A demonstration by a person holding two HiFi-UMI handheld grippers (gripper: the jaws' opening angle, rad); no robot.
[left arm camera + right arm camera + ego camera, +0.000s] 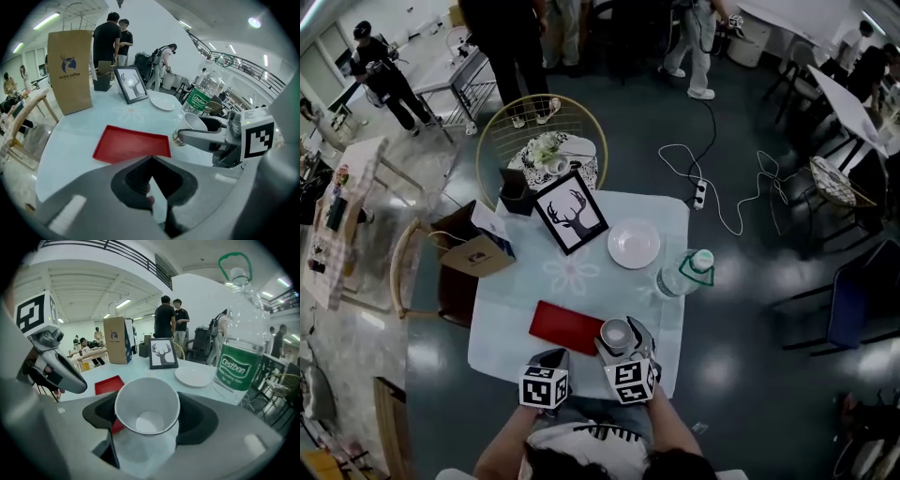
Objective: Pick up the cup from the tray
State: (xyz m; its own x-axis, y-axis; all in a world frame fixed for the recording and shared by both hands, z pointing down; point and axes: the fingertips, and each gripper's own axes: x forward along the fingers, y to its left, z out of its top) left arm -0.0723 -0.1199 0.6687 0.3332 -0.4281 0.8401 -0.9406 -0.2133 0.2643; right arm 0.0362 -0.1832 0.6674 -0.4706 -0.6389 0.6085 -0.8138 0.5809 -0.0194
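At the pale table (pixel 506 319), right tongs (pixel 149 420) grip the cup (pixel 146 401); left tongs (pixel 151 161) seem closed.

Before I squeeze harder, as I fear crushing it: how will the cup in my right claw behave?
The cup looks empty, so probably very light. Its thin white wall seems paper, likely to buckle if the right claw tightens. Its tapered sides may let it slip.

Large open indoor hall with café-style furniture: polished dark floor (pixel 750 309), scattered tables (pixel 858 117) and chairs (pixel 853 300), power strip (pixel 699 194) at 1 o'clock, standing people (pixel 511 47) at 12 o'clock, mezzanine railing (pixel 126 251) overhead.
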